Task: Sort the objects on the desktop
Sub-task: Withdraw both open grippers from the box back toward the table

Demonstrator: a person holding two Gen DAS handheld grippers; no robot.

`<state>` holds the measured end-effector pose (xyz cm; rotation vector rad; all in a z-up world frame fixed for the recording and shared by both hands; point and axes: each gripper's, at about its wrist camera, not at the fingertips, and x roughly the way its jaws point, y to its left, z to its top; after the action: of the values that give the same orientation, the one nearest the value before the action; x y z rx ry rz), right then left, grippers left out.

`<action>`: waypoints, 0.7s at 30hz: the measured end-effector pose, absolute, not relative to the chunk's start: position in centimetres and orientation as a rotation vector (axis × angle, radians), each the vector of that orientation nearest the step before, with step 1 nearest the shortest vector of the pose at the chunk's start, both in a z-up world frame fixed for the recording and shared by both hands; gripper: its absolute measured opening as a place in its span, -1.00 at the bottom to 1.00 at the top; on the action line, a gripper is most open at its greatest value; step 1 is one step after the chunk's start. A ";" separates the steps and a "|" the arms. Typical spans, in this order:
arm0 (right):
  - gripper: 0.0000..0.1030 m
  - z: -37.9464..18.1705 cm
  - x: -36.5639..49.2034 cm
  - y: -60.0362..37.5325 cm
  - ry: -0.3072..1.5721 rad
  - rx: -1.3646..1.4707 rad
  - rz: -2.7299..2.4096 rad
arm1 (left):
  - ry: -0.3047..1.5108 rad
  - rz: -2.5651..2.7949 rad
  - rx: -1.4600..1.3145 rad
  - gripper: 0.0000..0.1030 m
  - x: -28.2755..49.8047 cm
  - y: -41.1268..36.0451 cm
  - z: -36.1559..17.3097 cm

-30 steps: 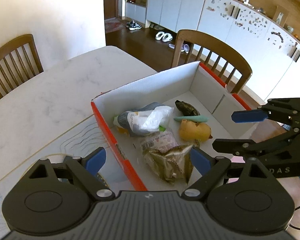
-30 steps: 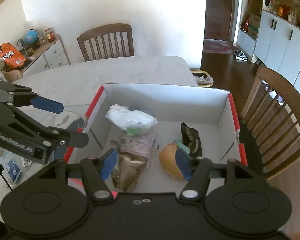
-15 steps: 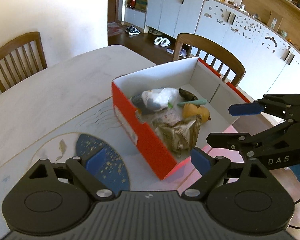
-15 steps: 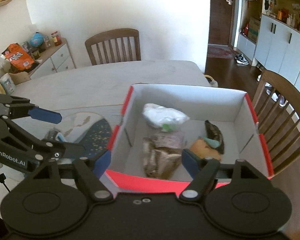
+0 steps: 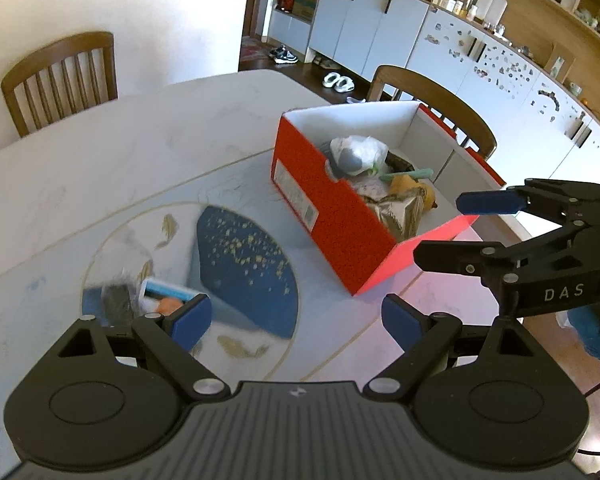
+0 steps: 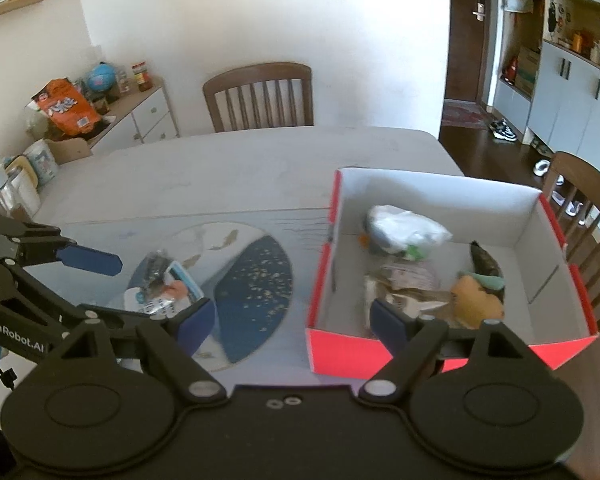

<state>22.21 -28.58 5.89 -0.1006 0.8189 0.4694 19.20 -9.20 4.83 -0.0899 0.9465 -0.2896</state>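
Nearest to me, my left gripper (image 5: pixel 296 316) stands wide with nothing between its blue pads, and my right gripper (image 6: pixel 292 322) is opening, also bare — neither has hold of anything. Just beyond the left fingertips, on the round fish-patterned mat (image 5: pixel 244 256), lies the small heap of leftover items (image 6: pixel 162 288): a clear packet with a light blue edge, something orange, something dark, blurred enough that I cannot name each piece. That heap is what I judge I am going for next, so I want the left tongs to come down over one piece only, pads either side of its narrow width, and close slowly so the slippery wrapper does not squirt out. The right tongs I would keep off to the side, clear of the left one, since the two sit near each other over the mat. Further on, to the right of the mat, the red box (image 5: pixel 340 224) sits on the table (image 5: pixel 120 160) with a plastic bag, a crinkled foil packet, a yellow-orange toy and a green stick already inside. It is crowded, so I should carry high over the red wall and drop into the bare floor at the far end — not onto the pile.
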 end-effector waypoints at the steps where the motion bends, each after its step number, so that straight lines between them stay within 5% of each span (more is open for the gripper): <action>1: 0.66 5.8 22.0 -28.2 0.818 -0.102 0.474 | 0.948 -0.288 -0.098 0.79 18.9 -8.9 4.7; 7: 0.69 5.3 21.3 -26.4 0.822 -0.109 0.501 | 0.946 -0.277 -0.137 0.79 17.3 -6.8 3.9; 10: 0.74 4.9 21.0 -25.4 0.822 -0.112 0.517 | 0.940 -0.266 -0.137 0.99 16.5 -5.9 3.7; 21: 0.84 3.0 20.6 -22.2 0.826 -0.137 0.556 | 0.949 -0.202 -0.134 0.99 14.2 -2.2 1.1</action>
<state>20.58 -22.20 2.97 -0.1368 0.8264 0.5564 14.16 -2.17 1.09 -0.1336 0.9493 -0.2017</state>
